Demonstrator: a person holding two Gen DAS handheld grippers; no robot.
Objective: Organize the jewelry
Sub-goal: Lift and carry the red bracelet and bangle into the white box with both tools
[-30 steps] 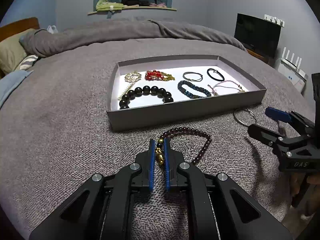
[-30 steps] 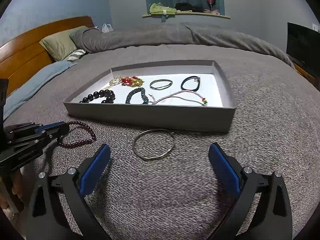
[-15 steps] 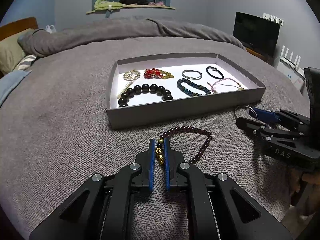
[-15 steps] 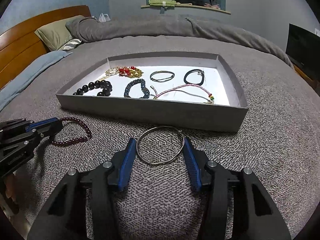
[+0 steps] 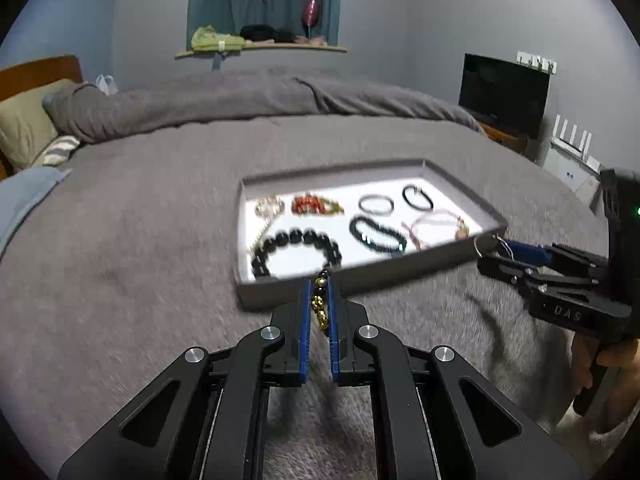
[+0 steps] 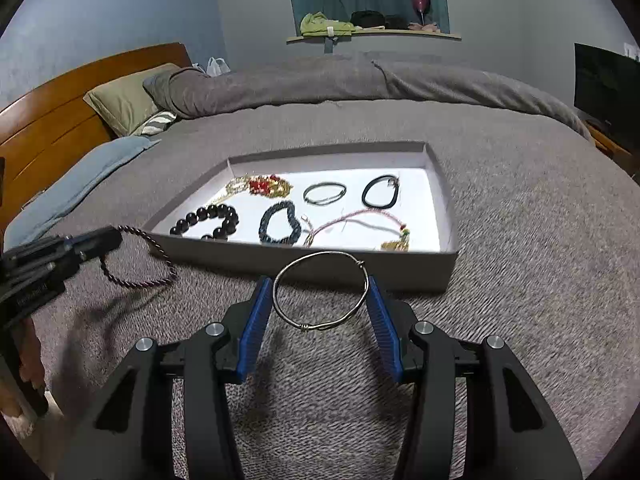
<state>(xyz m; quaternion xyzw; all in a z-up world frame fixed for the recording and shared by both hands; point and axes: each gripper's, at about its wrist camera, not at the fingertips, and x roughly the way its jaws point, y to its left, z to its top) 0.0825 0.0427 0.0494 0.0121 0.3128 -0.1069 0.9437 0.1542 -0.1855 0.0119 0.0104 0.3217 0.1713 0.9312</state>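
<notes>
The dark red beaded bracelet (image 6: 138, 258) hangs clear of the bed cover, just before the near left corner of the tray. Its gold beads (image 5: 320, 306) are pinched between the narrow blue pads of the left gripper (image 5: 319, 280). The rest of the loop droops below the jaws in the right wrist view.

The thin silver bangle (image 6: 320, 290) is also off the cover, before the tray's near edge towards its right half. The right gripper (image 6: 320, 300) clamps it across its width at a middling spread, one blue pad (image 6: 256, 316) pressing each side of the ring.

The shallow grey tray (image 6: 320, 258), white inside, lies on the bed cover and holds the sorted pieces:
- Near left: a black large-bead bracelet (image 6: 206, 220).
- Beside it: a dark blue beaded bracelet (image 6: 280, 224).
- Near right: a pink cord bracelet (image 6: 356, 220) with a gold charm.
- Far side, left to right: a gold chain piece (image 5: 269, 206), a red and gold bracelet (image 6: 266, 185), a slim dark bangle (image 6: 324, 193) and a black cord loop (image 6: 381, 192).

The grey bed cover (image 6: 520, 280) carries the tray. Beyond lie a rumpled duvet (image 6: 320, 84), a green pillow (image 6: 120, 100) and a wooden headboard (image 6: 52, 120). A person's hand (image 5: 616, 360) grips the right gripper's handle.
</notes>
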